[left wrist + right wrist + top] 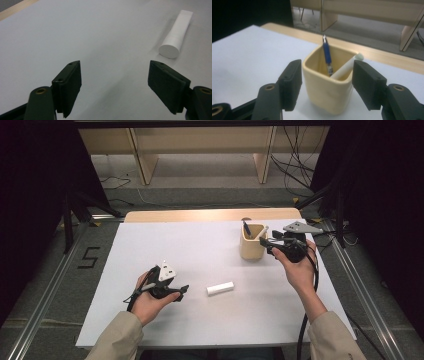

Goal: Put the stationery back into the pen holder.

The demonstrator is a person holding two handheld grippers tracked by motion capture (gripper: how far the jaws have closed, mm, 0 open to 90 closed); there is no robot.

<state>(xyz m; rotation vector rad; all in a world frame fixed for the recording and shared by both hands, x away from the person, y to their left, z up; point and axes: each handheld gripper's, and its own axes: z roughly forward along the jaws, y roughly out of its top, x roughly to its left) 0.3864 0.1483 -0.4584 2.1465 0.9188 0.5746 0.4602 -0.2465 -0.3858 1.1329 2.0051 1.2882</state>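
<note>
The cup (pixel 329 82) already holds a blue pen (pixel 326 53) and a white stick (pixel 345 67); the right gripper (pixel 327 82) stands beside it, jaws released. A white tube (pixel 220 288) lies well short of the cup, near the left gripper (pixel 176 292), also released and empty.

cream cup (pixel 329 92), blue pen (pixel 326 53), white tube (pixel 175 32)

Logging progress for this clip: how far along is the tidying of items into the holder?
Done: a blue pen and a white stick already stand in the beige holder. In hand: nothing; the right gripper sits at the holder, jaws open on either side of it, not visibly pressing. Left: the white tube lies on the table, with the left gripper open and empty short of it.
</note>
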